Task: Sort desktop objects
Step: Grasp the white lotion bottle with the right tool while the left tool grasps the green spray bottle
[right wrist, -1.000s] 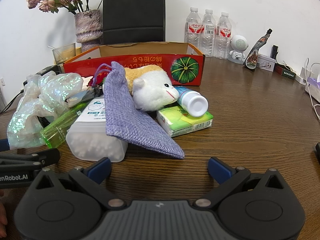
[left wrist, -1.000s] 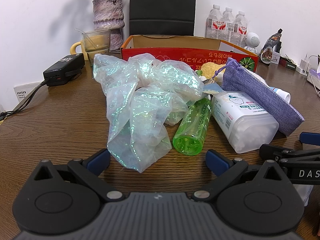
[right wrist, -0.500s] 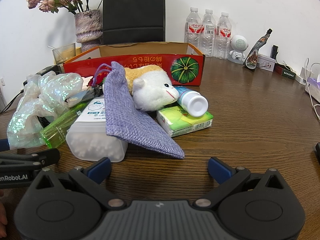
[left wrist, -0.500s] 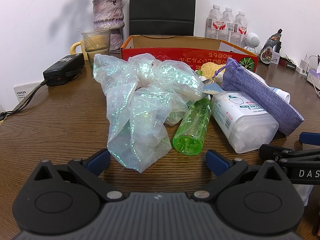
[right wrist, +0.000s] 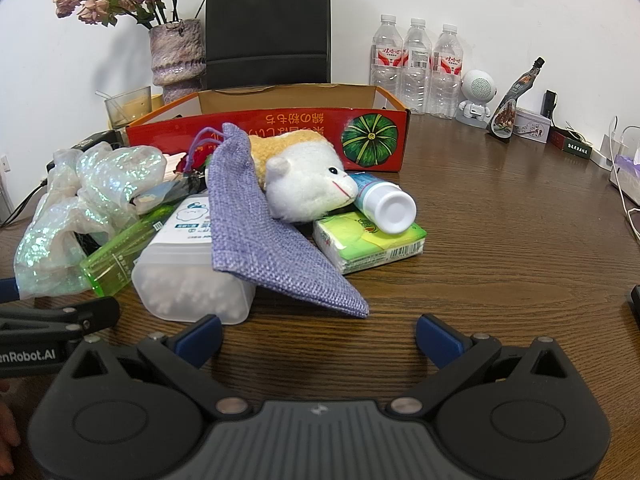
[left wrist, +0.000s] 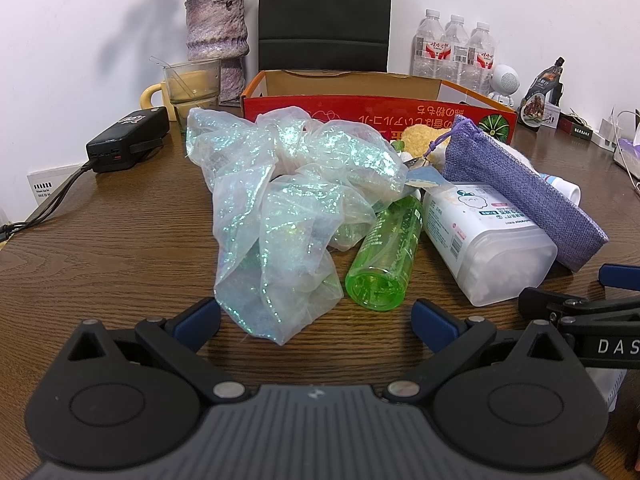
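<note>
Wood-grain table [left wrist: 120,248], crinkled iridescent film [left wrist: 288,216], woven purple pouch [right wrist: 256,232], fuzzy plush [right wrist: 308,188].

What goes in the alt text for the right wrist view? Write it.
An open right gripper hovers before a desktop pile: a purple pouch draped over a cotton swab box, a plush toy and a tissue pack, with a red cardboard box behind.
</note>
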Tool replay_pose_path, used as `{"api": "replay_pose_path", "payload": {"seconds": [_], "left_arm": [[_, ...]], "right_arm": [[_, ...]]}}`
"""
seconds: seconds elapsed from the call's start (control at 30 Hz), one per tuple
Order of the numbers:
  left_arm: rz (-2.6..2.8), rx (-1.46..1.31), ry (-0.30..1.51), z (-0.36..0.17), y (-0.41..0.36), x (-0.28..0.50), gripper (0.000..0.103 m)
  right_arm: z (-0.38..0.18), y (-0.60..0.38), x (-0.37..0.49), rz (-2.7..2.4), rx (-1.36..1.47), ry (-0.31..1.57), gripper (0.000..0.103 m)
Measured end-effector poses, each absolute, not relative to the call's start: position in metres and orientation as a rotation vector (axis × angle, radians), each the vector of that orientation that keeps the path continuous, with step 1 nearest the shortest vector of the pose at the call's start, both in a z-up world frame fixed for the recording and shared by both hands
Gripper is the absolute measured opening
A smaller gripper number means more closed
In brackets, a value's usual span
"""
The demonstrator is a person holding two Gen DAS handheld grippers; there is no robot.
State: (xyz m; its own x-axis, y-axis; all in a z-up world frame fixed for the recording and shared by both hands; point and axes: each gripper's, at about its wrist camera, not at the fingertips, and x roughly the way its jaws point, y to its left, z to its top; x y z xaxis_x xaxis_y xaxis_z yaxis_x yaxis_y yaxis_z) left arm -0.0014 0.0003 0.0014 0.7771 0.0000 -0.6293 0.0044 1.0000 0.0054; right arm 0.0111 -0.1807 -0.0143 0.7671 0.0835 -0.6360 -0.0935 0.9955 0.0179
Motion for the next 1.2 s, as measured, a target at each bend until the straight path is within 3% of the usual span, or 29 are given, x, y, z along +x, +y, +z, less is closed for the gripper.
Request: {"api": "replay_pose_path", "payload": {"seconds": [0.17,0.23,0.33,0.47,0.7,0.8,0.9,1.03,1.13,1.17,1.2], "left_arm": [[-0.006,0.006,0.680,0.002,0.001,-0.002,0.103],[-0.059,-0.061,0.594,0.008,0.011,-0.016,0.103],[-0.145,-0.171,0.448,0.019,0.027,-0.040,0.103],[-0.201,-0.180,0.392,0.040,0.041,-0.061,0.103],[-0.325,-0.020,0.430,0.029,0.027,-0.086,0.103],[-0.354,-0.018,0.443,0.025,0.022,-0.083,0.103],[-0.355,-0.028,0.447,0.022,0.021,-0.077,0.102],[-0.390,-0.014,0.424,0.030,0.010,-0.067,0.093],[-0.381,0.034,0.470,0.028,-0.010,-0.034,0.079],[-0.354,0.060,0.496,0.024,-0.016,-0.023,0.068],[-0.321,0.089,0.525,0.020,-0.022,-0.013,0.069]], "right_arm": [[-0.014,-0.182,0.011,0.098,-0.011,0.689,0.103],[-0.013,-0.185,0.008,0.117,0.005,0.685,0.103],[0.003,-0.204,-0.014,0.196,0.109,0.570,0.099],[0.034,-0.235,-0.039,0.214,0.153,0.432,0.100],[0.031,-0.251,-0.070,0.392,0.034,0.561,0.100],[0.011,-0.228,-0.091,0.505,-0.101,0.519,0.095],[-0.002,-0.204,-0.093,0.584,-0.231,0.473,0.080],[-0.012,-0.185,-0.075,0.576,-0.359,0.463,0.064],[-0.009,-0.196,-0.054,0.567,-0.248,0.533,0.060],[-0.008,-0.200,-0.050,0.552,-0.215,0.547,0.060],[-0.007,-0.205,-0.047,0.534,-0.186,0.559,0.060]]}}
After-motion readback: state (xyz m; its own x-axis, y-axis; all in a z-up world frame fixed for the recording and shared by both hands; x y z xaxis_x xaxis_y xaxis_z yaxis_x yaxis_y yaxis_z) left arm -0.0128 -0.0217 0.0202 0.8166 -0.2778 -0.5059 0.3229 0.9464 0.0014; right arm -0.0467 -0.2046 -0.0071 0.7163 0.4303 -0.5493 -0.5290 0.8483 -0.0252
